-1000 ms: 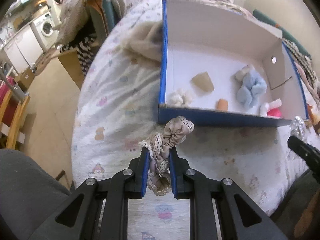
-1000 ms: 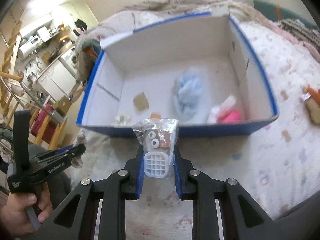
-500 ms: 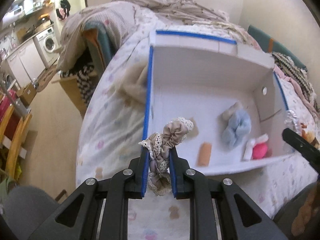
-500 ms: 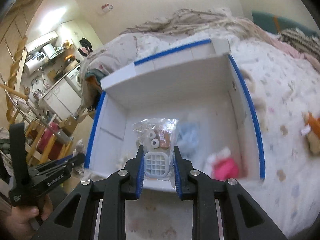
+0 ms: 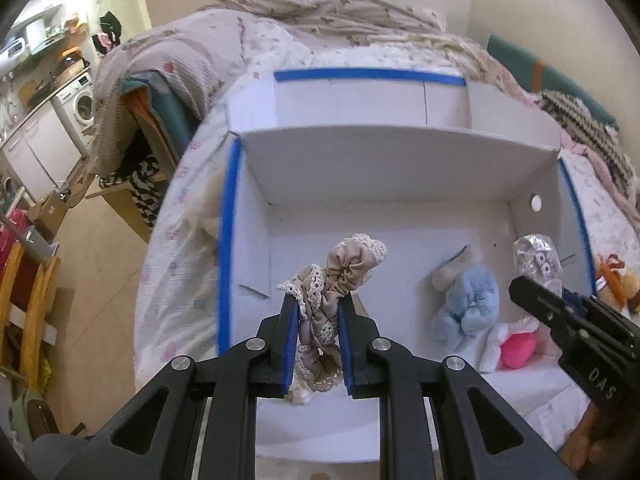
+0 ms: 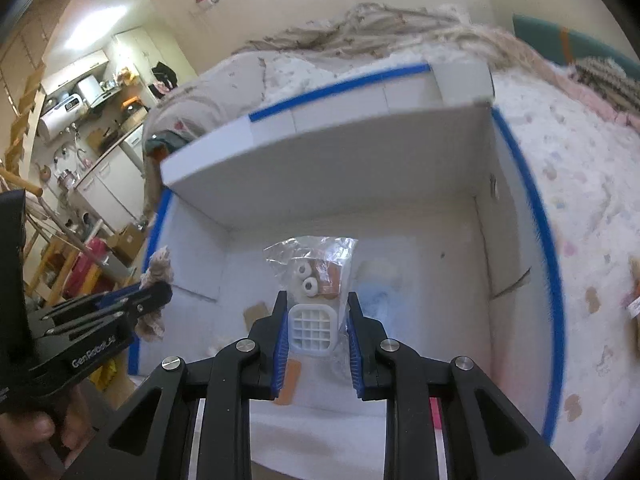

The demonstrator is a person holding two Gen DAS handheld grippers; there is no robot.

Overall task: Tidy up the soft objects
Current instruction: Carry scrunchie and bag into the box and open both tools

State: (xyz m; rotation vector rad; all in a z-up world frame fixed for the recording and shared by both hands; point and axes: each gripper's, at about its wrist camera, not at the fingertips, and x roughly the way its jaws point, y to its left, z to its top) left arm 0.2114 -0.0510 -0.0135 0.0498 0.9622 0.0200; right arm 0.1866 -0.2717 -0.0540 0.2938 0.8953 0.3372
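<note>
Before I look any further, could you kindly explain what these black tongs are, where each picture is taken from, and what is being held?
There is no robot here: a person holds a two-finger gripper in each hand, and a wide-angle camera on each one looks forward along its fingers. One picture comes from the left gripper, the other from the right gripper; each also shows the other at its edge. Both hover over an open white box with blue edges that sits on a patterned bedspread. The left is shut on a beige lace-trimmed scrunchie. The right is shut on a clear plastic bag of small parts. Already in the box lie a light blue fluffy scrunchie and a pink and white soft toy.
</note>
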